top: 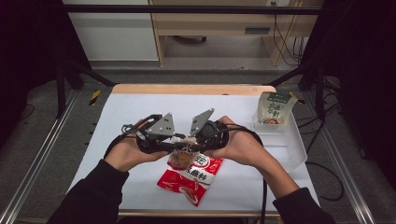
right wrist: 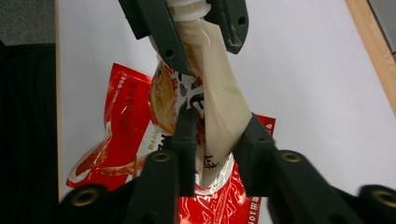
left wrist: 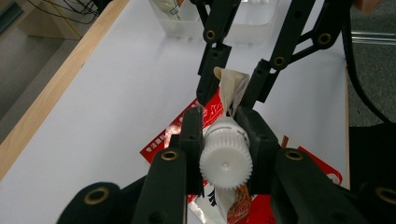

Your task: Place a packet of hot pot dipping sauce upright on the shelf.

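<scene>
White ribbed plastic, the pouch's screw cap [left wrist: 226,158], sits clamped between the left gripper [left wrist: 223,140]'s jaws, so the spout is fixed. Just beyond it, the beige spouted pouch [right wrist: 219,116] hangs between both tools, the right gripper [right wrist: 215,140] pinching its body, probably to brace it for unscrewing. Below them lies a red sachet [top: 189,179]; a clear bin [top: 294,149] stands off right.

Bright, even light on the table [top: 140,112] — dark surroundings, nearest parts blurred.
</scene>
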A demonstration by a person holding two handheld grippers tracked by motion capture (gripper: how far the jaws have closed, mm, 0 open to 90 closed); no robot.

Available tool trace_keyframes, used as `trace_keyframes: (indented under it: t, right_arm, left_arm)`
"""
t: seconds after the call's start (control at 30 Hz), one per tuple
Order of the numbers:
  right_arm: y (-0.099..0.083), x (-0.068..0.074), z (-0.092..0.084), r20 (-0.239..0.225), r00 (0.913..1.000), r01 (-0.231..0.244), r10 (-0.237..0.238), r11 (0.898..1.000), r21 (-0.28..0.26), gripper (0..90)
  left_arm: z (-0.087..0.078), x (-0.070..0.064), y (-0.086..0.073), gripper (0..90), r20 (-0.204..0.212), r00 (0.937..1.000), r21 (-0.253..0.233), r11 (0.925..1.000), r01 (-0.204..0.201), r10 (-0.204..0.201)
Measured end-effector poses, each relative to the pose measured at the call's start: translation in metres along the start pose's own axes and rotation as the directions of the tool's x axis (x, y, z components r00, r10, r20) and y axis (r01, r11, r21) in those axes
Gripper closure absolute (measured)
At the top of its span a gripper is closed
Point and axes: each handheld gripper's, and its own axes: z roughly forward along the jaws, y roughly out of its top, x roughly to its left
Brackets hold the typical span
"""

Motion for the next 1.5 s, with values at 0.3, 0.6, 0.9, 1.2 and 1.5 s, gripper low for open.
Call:
trace_keyframes:
  t: [0.3,0.6,0.9,1.2,1.5]
  right_arm:
    - [0.001,-0.001,-0.003,-0.01,0.9996,-0.027,0.027,1.0,0.004,87.0]
    - [0.0,-0.005,-0.015,0.028,0.9995,-0.017,0.016,1.0,0.01,88.0]
    - [-0.016,-0.016,-0.036,0.076,0.9963,-0.04,0.04,0.999,0.008,88.1]
    - [-0.03,-0.03,-0.068,0.145,0.9876,-0.058,0.06,0.998,-0.015,88.2]
    - [-0.045,-0.044,-0.103,0.21,0.9733,-0.079,0.093,0.994,-0.074,88.2]
  left_arm:
    - [0.003,0.002,-0.005,72.8,-0.012,0.9998,-0.01,0.9998,0.017,-0.017]
    - [0.002,-0.001,-0.006,49.1,-0.058,0.9962,-0.084,0.9946,0.06,-0.065]
    - [-0.006,0.0,-0.011,21.7,-0.098,0.9878,-0.122,0.9865,0.109,-0.122]
    - [-0.008,-0.01,-0.043,4.6,-0.149,0.9752,-0.092,0.9842,0.151,-0.164]
    - [-0.005,-0.016,-0.094,4.6,-0.228,0.9448,-0.063,0.9719,0.227,-0.235]
